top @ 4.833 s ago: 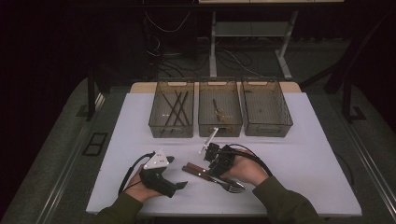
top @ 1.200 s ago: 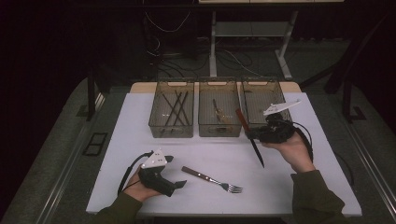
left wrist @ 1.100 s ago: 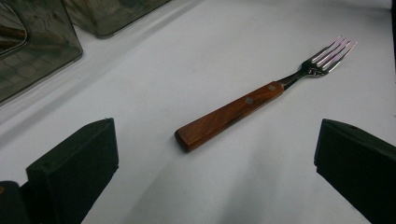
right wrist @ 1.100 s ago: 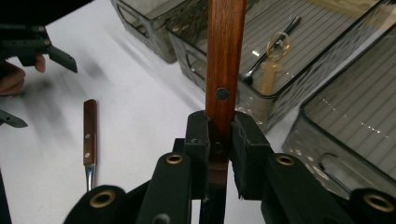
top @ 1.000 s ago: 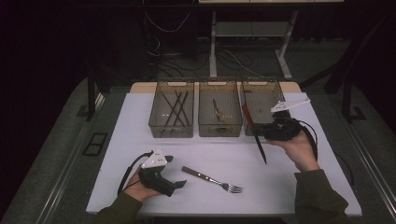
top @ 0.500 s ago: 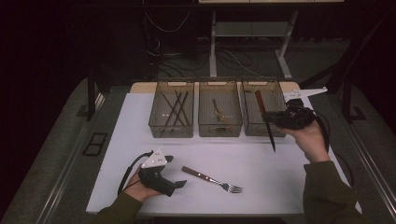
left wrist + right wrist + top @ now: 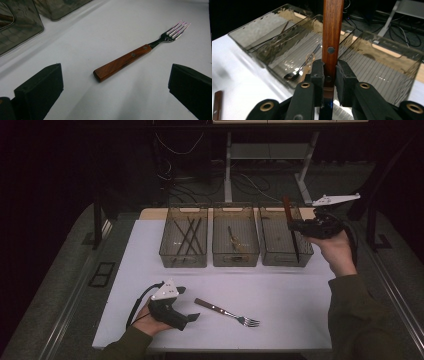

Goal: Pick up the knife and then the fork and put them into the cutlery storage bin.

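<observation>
Right claw (image 7: 300, 226) pinches a wooden-handled steel knife (image 7: 332, 37) near the handle's lower end, blade hanging below its jaws over the rightmost smoky clear plastic bin (image 7: 272, 255). Left claw (image 7: 187, 304) rests wide open on the white table (image 7: 300, 310), a wooden-handled fork (image 7: 130, 60) just ahead of it.

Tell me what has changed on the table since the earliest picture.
The right gripper has picked up the knife that lay beside the fork and carried it up over the right-hand bin, handle up, blade down. The left gripper, the fork and the other two bins' contents have stayed as they were.
</observation>
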Demonstrator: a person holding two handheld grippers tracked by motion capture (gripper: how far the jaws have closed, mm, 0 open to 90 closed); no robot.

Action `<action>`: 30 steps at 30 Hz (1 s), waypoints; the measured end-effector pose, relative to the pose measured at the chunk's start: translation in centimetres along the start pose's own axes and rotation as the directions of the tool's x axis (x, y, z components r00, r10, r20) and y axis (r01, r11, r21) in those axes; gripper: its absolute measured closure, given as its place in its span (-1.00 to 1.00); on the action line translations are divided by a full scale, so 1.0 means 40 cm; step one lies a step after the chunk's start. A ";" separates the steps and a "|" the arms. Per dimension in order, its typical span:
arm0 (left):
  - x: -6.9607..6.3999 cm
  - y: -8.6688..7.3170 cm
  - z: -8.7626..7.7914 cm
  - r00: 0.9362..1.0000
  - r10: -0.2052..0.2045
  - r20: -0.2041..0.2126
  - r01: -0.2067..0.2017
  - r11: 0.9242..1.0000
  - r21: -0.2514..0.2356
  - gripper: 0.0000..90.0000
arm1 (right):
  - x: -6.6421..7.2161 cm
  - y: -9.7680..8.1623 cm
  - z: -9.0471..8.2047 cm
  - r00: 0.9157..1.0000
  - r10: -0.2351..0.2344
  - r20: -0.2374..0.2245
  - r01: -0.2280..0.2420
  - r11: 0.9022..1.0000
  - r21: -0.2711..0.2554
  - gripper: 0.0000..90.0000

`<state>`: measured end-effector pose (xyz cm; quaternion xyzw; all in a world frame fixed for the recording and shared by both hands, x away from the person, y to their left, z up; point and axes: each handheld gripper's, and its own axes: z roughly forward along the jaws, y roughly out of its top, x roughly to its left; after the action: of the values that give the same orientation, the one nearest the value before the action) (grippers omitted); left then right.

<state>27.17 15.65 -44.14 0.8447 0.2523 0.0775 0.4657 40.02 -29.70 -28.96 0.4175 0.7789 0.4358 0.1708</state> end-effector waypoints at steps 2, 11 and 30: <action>0.000 0.000 -0.001 1.000 -0.001 -0.001 0.001 1.000 -0.001 -1.00 | -0.009 0.010 0.001 1.000 0.002 0.018 -0.002 1.000 -0.008 0.73; 0.001 0.001 0.000 1.000 -0.004 0.003 0.004 1.000 -0.001 -1.00 | -0.069 0.043 0.036 0.995 0.003 0.103 0.000 1.000 -0.027 0.73; 0.001 0.001 -0.001 1.000 -0.005 0.008 0.005 1.000 -0.008 -1.00 | -0.134 -0.038 0.162 0.988 -0.009 0.157 -0.011 0.992 0.124 0.73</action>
<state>27.20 15.65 -44.08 0.8424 0.2521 0.0741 0.4704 46.52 -30.91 -34.37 0.4607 0.7885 0.3522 0.2049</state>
